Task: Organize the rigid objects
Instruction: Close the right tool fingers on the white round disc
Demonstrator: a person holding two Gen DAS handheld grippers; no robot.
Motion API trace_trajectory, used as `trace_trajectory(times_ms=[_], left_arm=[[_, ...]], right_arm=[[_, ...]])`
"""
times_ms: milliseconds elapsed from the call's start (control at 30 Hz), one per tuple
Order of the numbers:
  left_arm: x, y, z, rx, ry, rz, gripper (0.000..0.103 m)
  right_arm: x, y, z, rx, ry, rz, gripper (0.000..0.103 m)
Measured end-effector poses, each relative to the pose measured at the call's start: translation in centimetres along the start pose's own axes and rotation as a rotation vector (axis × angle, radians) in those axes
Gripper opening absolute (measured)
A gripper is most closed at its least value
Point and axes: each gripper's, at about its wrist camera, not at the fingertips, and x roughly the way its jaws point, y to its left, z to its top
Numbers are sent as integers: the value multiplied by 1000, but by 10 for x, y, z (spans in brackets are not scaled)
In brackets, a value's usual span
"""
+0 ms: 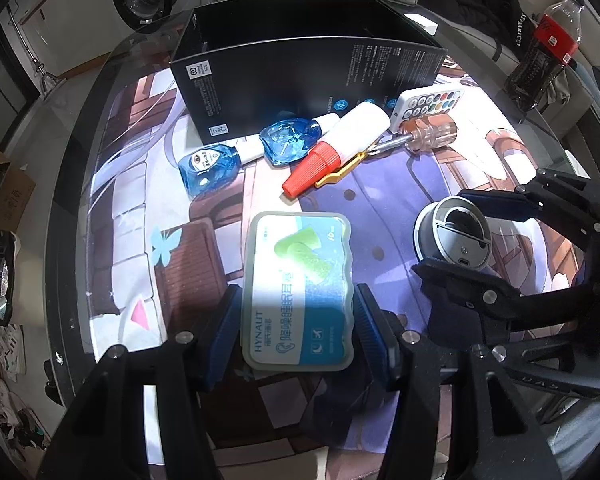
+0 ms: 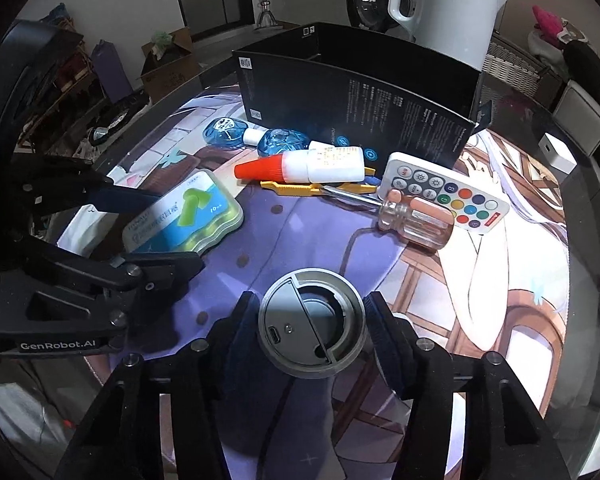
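My left gripper (image 1: 298,312) is shut on a flat earplug case (image 1: 298,280) with a blue-and-green label, its pads pressing the two long sides just above the printed mat. In the right wrist view the case (image 2: 188,216) sits between the left gripper's (image 2: 156,232) fingers at the left. My right gripper (image 2: 312,312) is shut on a grey round device (image 2: 312,328) that stands upright on the mat, a pad on each side. The left wrist view shows that device (image 1: 454,236) in the right gripper (image 1: 444,232) at the right.
An open black box (image 1: 308,76) stands at the back of the mat. In front of it lie two blue bottles (image 1: 208,164), a white glue bottle with a red cap (image 1: 340,144), a yellow clip (image 1: 340,170), a clear-handled screwdriver (image 1: 432,134) and a white remote (image 1: 428,104). A cola bottle (image 1: 548,48) stands far right.
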Motion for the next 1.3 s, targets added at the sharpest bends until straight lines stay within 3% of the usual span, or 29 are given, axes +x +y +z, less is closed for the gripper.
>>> trace_trajectory(times_ms=[233, 833, 1200, 1300], left_arm=[[-1, 2, -1, -4, 4, -1, 55], [0, 2, 0, -2, 4, 4, 55], [1, 1, 0, -3, 3, 13, 55], [1, 2, 0, -7, 3, 15, 55]], right_arm=[[-12, -17, 0, 84, -17, 74, 61], [-13, -9, 0, 42, -28, 22, 61], [-10, 0, 1, 22, -23, 41, 61], [-11, 4, 2, 11, -24, 58, 53]])
